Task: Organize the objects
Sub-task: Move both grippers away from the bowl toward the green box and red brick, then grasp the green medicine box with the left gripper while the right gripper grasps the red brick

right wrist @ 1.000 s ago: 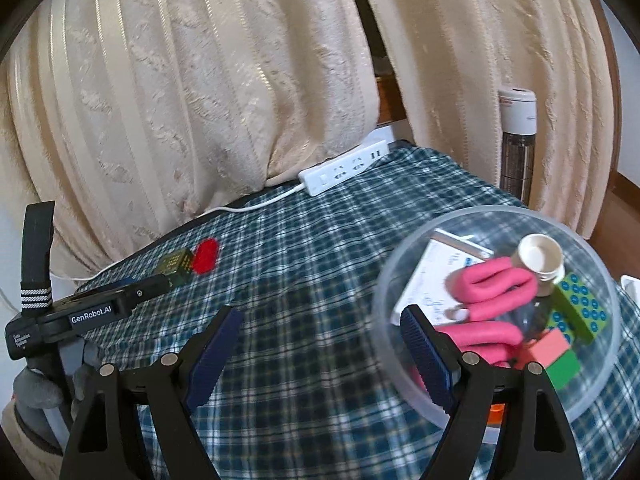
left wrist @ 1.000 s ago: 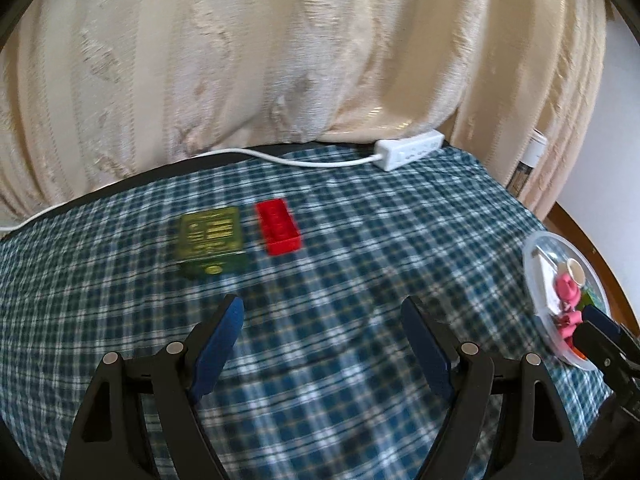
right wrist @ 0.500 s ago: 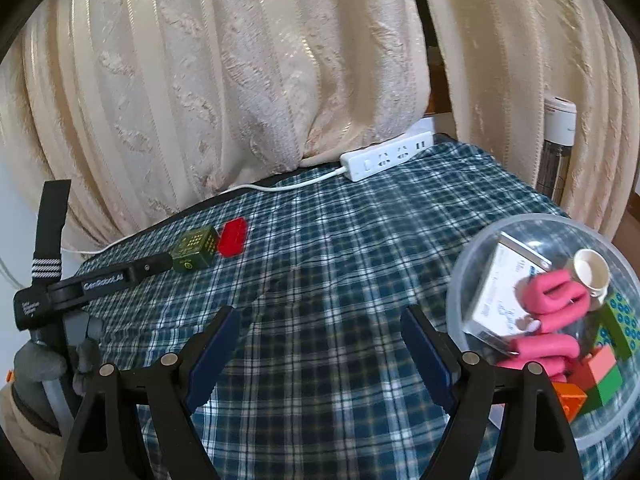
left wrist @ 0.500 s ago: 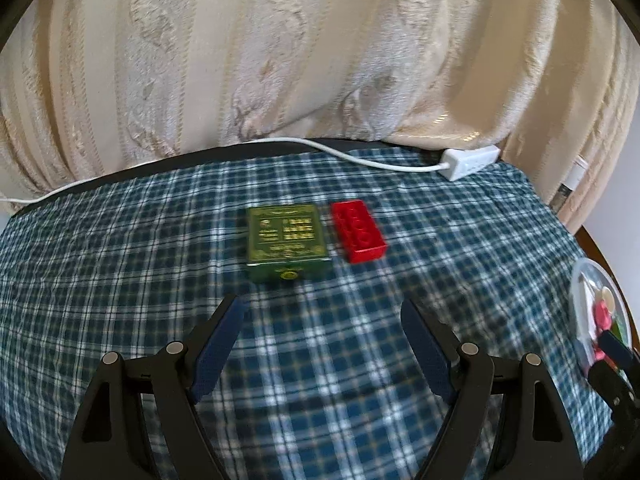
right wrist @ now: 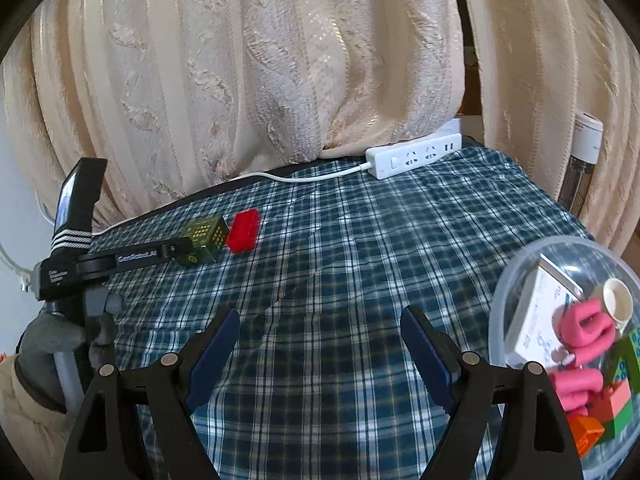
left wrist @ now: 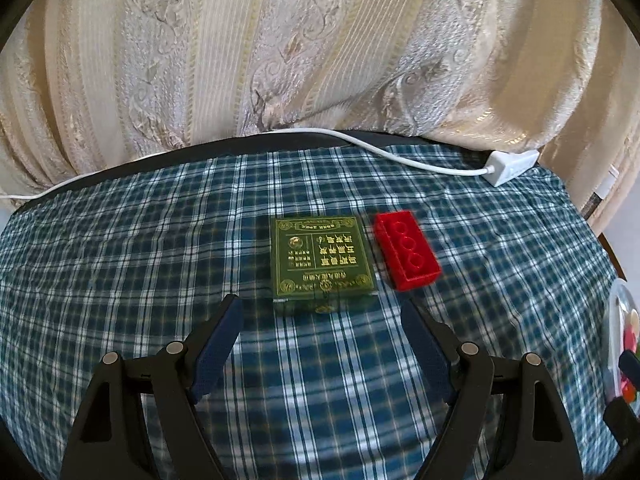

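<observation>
Green box (left wrist: 322,266), flat on plaid tabletop (left wrist: 160,248) beside red brick (left wrist: 406,255): likely light, rigid, glossy, perhaps slippery; best gripped across opposite side walls. Left claw (left wrist: 322,316) spread wide, empty, just short of it; right claw (right wrist: 320,326) likewise spread, empty.

The right gripper (right wrist: 320,328) hangs over the checked tablecloth (right wrist: 360,264), jaws spread with nothing between them. At near right a clear bowl (right wrist: 520,280) holds pink clips (right wrist: 584,328), a white card (right wrist: 536,320) and colored bricks (right wrist: 616,404). Far left, the left gripper (right wrist: 176,249) reaches a green box (right wrist: 204,238) just beside a red brick (right wrist: 243,230). A white power strip (right wrist: 414,156) lies at the far edge.
</observation>
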`<state>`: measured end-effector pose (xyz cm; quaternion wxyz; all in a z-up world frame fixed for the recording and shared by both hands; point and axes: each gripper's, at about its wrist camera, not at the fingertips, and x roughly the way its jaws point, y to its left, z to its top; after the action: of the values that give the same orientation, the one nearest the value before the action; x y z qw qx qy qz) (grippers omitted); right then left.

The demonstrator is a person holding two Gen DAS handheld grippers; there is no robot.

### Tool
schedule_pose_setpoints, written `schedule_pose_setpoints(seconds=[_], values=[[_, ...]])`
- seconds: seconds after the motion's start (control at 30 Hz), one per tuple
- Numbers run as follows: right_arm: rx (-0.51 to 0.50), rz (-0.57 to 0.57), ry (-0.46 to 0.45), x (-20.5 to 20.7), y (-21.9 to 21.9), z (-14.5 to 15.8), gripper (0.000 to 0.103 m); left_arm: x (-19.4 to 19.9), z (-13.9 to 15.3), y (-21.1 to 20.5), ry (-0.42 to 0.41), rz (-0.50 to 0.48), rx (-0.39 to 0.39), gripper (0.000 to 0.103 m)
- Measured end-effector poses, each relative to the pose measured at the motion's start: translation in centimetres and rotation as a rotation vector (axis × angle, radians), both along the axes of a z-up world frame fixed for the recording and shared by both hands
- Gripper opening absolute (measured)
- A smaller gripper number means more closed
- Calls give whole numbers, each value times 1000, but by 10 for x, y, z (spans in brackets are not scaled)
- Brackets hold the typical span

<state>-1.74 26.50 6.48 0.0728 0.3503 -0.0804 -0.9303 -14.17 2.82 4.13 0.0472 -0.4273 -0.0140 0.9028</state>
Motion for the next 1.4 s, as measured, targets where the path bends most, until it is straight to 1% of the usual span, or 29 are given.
schedule_pose_setpoints(seconds=[0.2, 0.37, 0.57, 0.9, 0.97, 1.13, 1.23, 1.4], values=[[19, 20, -13, -14, -10, -4, 86, -13, -10, -1, -14, 10, -3, 82], [24, 36, -33, -28, -18, -7, 86, -25, -16, -4, -29, 23, 21, 82], [45, 54, -57, -48, -29, -12, 86, -33, -17, -2, -19, 25, 26, 82], [78, 85, -77, -71, -47, -20, 86, -39, -22, -11, -48, 25, 105, 83], [77, 87, -82, -73, -48, -22, 86, -38, -21, -13, -52, 25, 102, 83], [66, 82, -88, -75, -47, -24, 86, -34, -15, -20, -64, 55, 33, 84], [59, 83, -85, -76, -46, -24, 86, -31, -14, -27, -70, 71, 49, 84], [62, 92, -87, -78, -49, -25, 86, -31, -13, -19, -59, 39, 64, 84]])
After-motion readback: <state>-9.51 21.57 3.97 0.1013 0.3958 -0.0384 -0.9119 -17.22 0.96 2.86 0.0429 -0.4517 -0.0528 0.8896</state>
